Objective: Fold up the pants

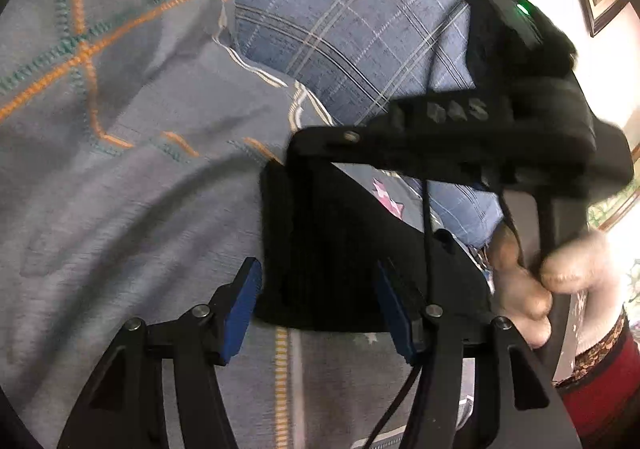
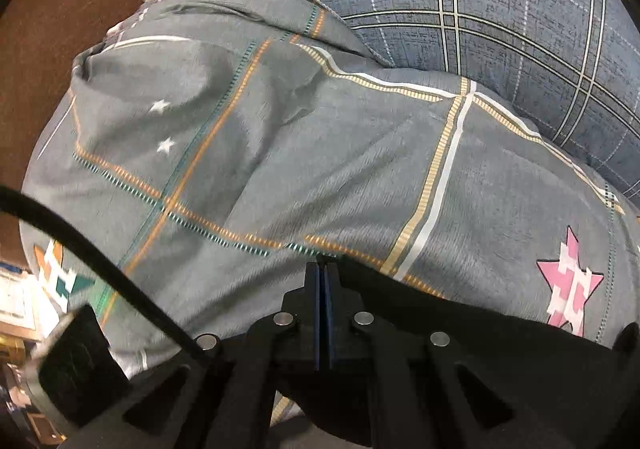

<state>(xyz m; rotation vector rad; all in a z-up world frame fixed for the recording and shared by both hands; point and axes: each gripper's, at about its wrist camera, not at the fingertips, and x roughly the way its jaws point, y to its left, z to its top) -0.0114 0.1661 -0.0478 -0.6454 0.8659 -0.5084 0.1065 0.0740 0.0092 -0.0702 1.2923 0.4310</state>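
— Left wrist view first: what do you see?

— The left claw (image 1: pixel 316 309) stands with its blue pads apart, and the black folded pants (image 1: pixel 332 249) lie between them on a grey bedspread with orange and teal stitched lines (image 1: pixel 120 189). I cannot tell whether either pad touches the cloth. The right claw (image 1: pixel 296 157) comes in from the right, held by a person's hand (image 1: pixel 560 281) with a dark red sleeve (image 1: pixel 600 389).

— And from the right wrist?

— The right claw (image 2: pixel 325 281) has its blue pads pressed together, and the black pants (image 2: pixel 460 313) spread out to the right from just beside the tips. Whether an edge of the cloth is pinched between the pads I cannot tell. A blue plaid pillow (image 2: pixel 500 9) lies beyond the bedspread (image 2: pixel 280 149), and a pink star print (image 2: pixel 570 285) sits just above the pants.
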